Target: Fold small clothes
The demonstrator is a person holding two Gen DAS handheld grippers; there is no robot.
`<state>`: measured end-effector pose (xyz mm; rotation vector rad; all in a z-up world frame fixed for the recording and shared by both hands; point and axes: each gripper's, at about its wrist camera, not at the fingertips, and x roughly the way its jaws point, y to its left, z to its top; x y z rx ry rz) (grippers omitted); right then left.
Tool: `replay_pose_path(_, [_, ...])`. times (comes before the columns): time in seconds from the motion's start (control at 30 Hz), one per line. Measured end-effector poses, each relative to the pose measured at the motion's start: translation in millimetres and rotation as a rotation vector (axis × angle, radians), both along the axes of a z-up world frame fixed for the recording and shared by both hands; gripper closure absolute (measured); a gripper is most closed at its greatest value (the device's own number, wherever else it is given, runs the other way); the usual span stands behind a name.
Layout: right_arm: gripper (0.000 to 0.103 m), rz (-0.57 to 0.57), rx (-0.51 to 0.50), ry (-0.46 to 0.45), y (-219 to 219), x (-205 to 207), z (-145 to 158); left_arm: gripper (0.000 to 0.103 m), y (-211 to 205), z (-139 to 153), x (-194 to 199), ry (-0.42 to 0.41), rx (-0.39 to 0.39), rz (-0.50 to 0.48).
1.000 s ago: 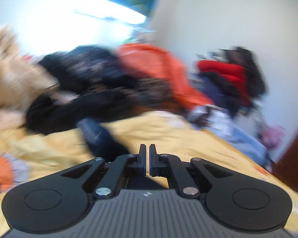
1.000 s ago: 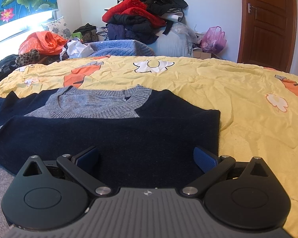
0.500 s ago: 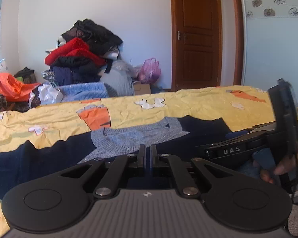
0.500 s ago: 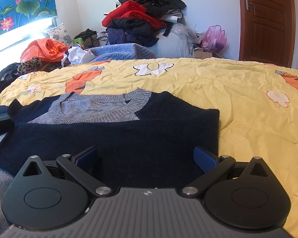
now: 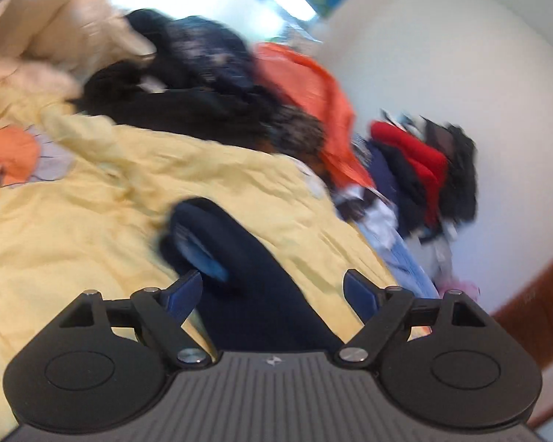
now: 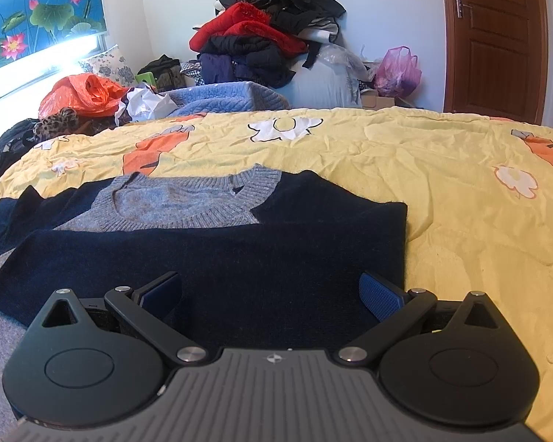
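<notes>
A small navy sweater [image 6: 217, 258] with a grey knitted chest and collar [image 6: 188, 202] lies on the yellow bedspread [image 6: 442, 184]. Its right sleeve is folded across the body. My right gripper [image 6: 271, 291] is open and empty, low over the folded sleeve. In the blurred left wrist view, my left gripper [image 5: 272, 289] is open over the other navy sleeve [image 5: 239, 258], whose cuff end [image 5: 199, 228] lies stretched out on the bedspread [image 5: 73, 221]. The left jaws stand apart on either side of the sleeve.
A heap of red and black clothes [image 6: 261, 33] stands at the back. An orange bag [image 6: 81, 95], a blue knit blanket [image 6: 225, 95], a pink bag [image 6: 398, 70] and a wooden door [image 6: 497, 37] lie beyond the bed. Dark clothes [image 5: 188, 84] pile at the bed's left.
My left gripper has opened from shut and swung back left over the stretched-out sleeve. My right gripper has stayed open over the folded sleeve.
</notes>
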<state>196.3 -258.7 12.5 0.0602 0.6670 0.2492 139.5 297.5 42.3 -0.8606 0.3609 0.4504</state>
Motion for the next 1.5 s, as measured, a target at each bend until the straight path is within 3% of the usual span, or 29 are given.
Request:
replay_pose_path(0.17, [0.0,0.0,-0.014,0.002,1.8,0.0,-0.2,0.02,33.0,-6.5,7.5,0.029,-0.01,0.06])
replay_pose_path(0.33, [0.0,0.0,-0.021,0.002,3.1,0.3,-0.2,0.022,34.9,-17.9,25.9,0.091,-0.014,0.04])
replay_pose_path(0.37, [0.0,0.0,-0.021,0.002,3.0,0.3,-0.2,0.029,36.2,-20.4,28.6,0.105,-0.014,0.05])
replay_pose_path(0.43, [0.0,0.0,-0.019,0.002,3.0,0.2,-0.2,0.083,38.8,-25.4,33.5,0.129,-0.032,0.041])
replay_pose_path(0.47, [0.0,0.0,-0.018,0.002,3.1,0.3,-0.5,0.094,38.4,-26.9,35.4,0.14,-0.037,0.032])
replay_pose_path(0.6, [0.0,0.0,-0.016,0.002,2.8,0.0,-0.4,0.097,21.0,-16.5,32.6,0.141,0.04,0.019])
replay_pose_path(0.73, [0.0,0.0,-0.01,0.002,2.4,0.4,-0.6,0.097,-11.0,15.5,17.8,0.033,0.035,0.008])
replay_pose_path(0.87, [0.0,0.0,-0.006,0.002,1.6,0.4,-0.3,0.097,-81.5,46.1,-2.6,-0.173,-0.135,-0.128])
replay_pose_path(0.97, [0.0,0.0,-0.006,0.002,1.5,0.4,-0.3,0.097,-152.8,43.6,-13.9,-0.286,-0.277,-0.287])
replay_pose_path(1.03, [0.0,-0.001,-0.004,0.001,1.0,0.3,-0.2,0.097,-204.4,22.4,-8.6,-0.249,-0.336,-0.394])
replay_pose_path(1.1, [0.0,-0.001,-0.001,0.001,0.6,0.0,-0.1,0.097,-242.8,-8.2,4.9,-0.113,-0.36,-0.475])
replay_pose_path(1.2, [0.0,-0.002,0.007,0.0,-0.4,-0.7,0.2,0.096,-268.9,-49.5,15.8,0.083,-0.38,-0.569])
replay_pose_path(1.27, [0.0,-0.002,0.014,0.0,-1.3,-1.0,0.3,0.095,-268.8,-50.8,12.1,0.093,-0.331,-0.604])
replay_pose_path(1.3, [0.0,-0.002,0.016,0.0,-1.5,-0.9,0.3,0.091,-266.9,-43.1,9.0,0.1,-0.257,-0.622])
replay_pose_path(1.37, [0.0,-0.002,0.021,-0.001,-2.3,-1.0,0.3,0.072,-264.0,-27.0,2.4,0.116,-0.104,-0.649])
replay_pose_path(1.43, [0.0,-0.002,0.024,-0.001,-2.6,-1.1,0.3,0.032,-260.3,-15.6,-7.9,0.125,0.05,-0.661])
replay_pose_path(1.5, [0.0,-0.002,0.022,-0.001,-2.6,-1.1,0.4,0.03,-260.6,-9.5,-21.1,0.122,0.217,-0.677])
